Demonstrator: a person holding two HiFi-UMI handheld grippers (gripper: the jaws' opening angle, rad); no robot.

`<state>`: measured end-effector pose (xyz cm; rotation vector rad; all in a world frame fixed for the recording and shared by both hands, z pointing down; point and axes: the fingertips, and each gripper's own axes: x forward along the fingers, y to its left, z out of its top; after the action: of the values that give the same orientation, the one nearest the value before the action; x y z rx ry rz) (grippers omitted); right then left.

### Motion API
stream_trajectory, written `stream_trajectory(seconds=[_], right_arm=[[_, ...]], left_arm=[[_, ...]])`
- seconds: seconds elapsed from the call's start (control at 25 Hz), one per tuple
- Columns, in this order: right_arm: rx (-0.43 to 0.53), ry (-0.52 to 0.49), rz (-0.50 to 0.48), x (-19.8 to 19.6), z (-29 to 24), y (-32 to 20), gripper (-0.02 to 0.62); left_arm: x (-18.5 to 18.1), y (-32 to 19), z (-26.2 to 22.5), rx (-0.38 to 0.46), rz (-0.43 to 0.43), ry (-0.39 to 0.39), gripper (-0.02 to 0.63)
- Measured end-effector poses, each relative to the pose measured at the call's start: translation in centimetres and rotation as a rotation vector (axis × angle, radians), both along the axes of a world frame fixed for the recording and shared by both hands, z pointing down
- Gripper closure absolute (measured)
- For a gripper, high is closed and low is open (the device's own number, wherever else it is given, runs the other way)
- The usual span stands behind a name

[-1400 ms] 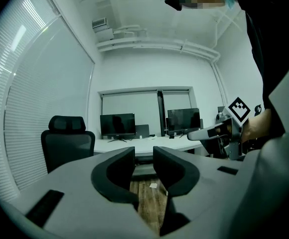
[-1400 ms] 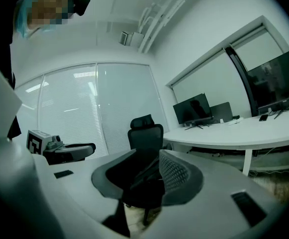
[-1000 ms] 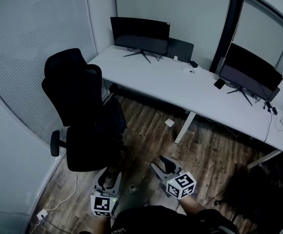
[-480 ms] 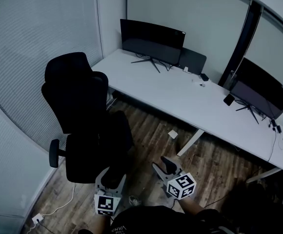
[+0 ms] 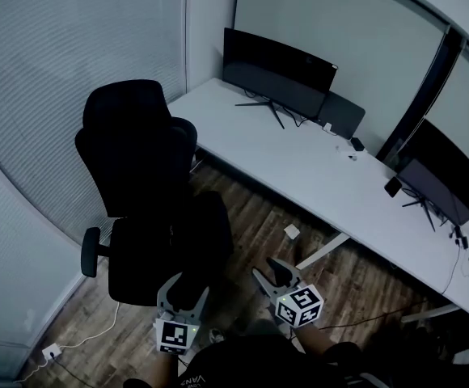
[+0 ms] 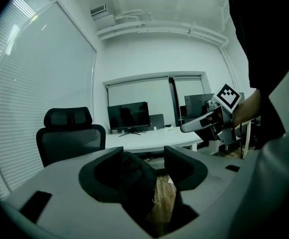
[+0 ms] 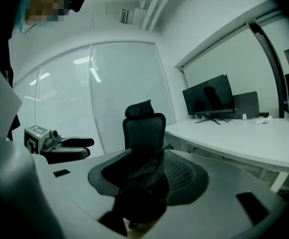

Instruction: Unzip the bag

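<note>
**Fig.: Approach to the chair w/ bag, both grippers released**

Room. A white surface (image 5: 299, 164) runs along the far walls above a wooden floor (image 5: 348, 273). It carries a corner monitor (image 5: 279, 75) and a second monitor (image 5: 449, 188). Vs. 1 s earlier the head view has swung, so the surface and both monitors sit further right in frame. The blinds (image 5: 73, 79) at left fill more of it.

Chair (image 5: 137, 160). Black office type, upright, beside the surface's left end, seat toward the person. It appears slightly larger and nearer frame centre than before.

Bag (image 5: 206, 229). Dark and slumped on the chair seat, toward the seat's right side; its place on the seat is unchanged. The zip can't be made out. In each gripper view it shows beyond the gap between the jaws, untouched.

Left gripper (image 5: 188, 285). Low in frame, just before the seat's front edge, pointing at the chair. Its jaws have just been opening and now stand spread wide, clamping nothing.

Right gripper (image 5: 267, 267). Beside the left one and apart from it, aimed likewise. Its jaws have also just been opening, by less, and are fully spread and released.

White scrap (image 5: 291, 231). It lies on the floor just before the surface's near edge, and sits nearer the right gripper in frame than 1 s ago.
</note>
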<state>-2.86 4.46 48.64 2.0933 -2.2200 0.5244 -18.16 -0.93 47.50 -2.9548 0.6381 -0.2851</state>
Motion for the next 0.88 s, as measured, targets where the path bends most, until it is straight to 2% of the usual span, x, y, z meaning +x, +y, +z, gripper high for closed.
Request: stream_trajectory(seconds=[0.32, 0.44, 0.6, 0.76, 0.88], right_arm=[[-0.046, 0.004, -0.119, 3.2, 2.9, -4.4, 0.416], [-0.072, 0.016, -0.204, 4.5, 4.1, -6.3, 0.416], [-0.116, 0.04, -0.339, 6.1, 5.9, -7.9, 0.416], [-0.142, 0.056, -0.464, 7.2, 8.0, -9.1, 0.416], [-0.166, 0.067, -0.55, 7.8, 9.7, -10.0, 0.416]], left_arm=[[2.1, -2.2, 2.3, -0.007, -0.089, -0.018, 0.341], [3.6, -3.6, 3.6, -0.014, -0.152, -0.043, 0.339], [5.5, -5.1, 5.2, -0.066, -0.258, -0.063, 0.339], [7.4, -5.6, 6.9, -0.092, -0.351, -0.121, 0.339], [8.8, -5.6, 8.0, -0.098, -0.388, -0.163, 0.339]])
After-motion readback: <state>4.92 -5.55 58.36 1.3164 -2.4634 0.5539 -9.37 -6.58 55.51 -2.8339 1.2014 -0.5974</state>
